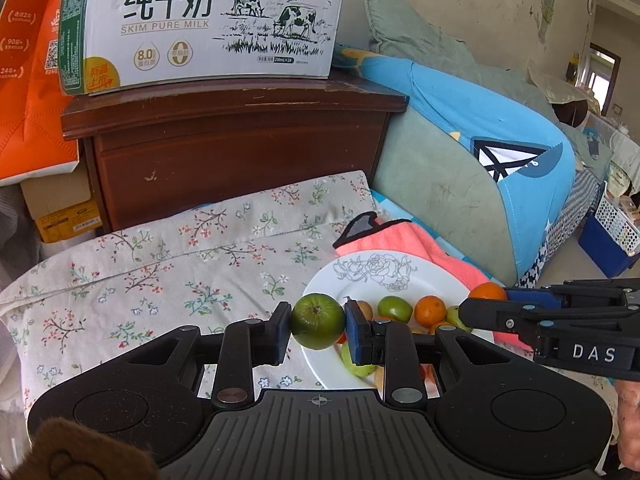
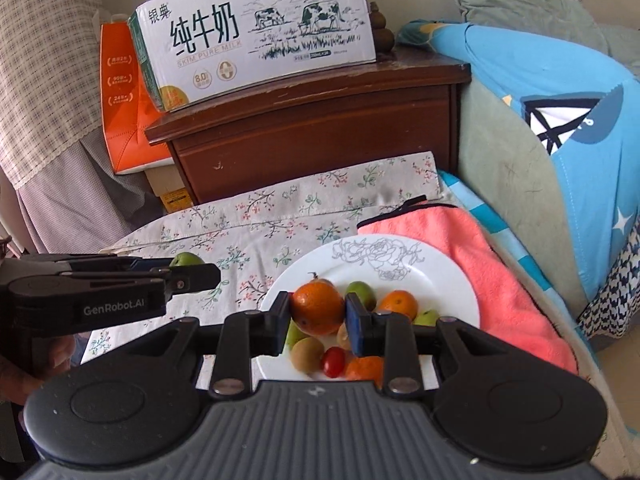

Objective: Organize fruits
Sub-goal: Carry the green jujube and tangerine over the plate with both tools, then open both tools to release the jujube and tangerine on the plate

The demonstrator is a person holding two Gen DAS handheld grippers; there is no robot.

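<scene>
My left gripper (image 1: 318, 322) is shut on a round green fruit (image 1: 318, 320), held above the left rim of a white plate (image 1: 384, 276). My right gripper (image 2: 318, 312) is shut on an orange (image 2: 317, 307) over the same plate (image 2: 440, 276). On the plate lie several more fruits: a green one (image 1: 395, 309), a small orange (image 1: 430, 311), a brown kiwi-like fruit (image 2: 307, 354) and a cherry tomato (image 2: 333, 361). The right gripper shows from the side (image 1: 486, 302) in the left wrist view, and the left one (image 2: 188, 266) in the right wrist view.
The plate rests on a floral cloth (image 1: 160, 264) beside a pink towel (image 2: 480, 264). Behind stand a dark wooden cabinet (image 1: 240, 148) with a milk carton box (image 1: 204, 20), an orange bag (image 1: 28, 92), and blue and green bedding (image 1: 500, 140) on the right.
</scene>
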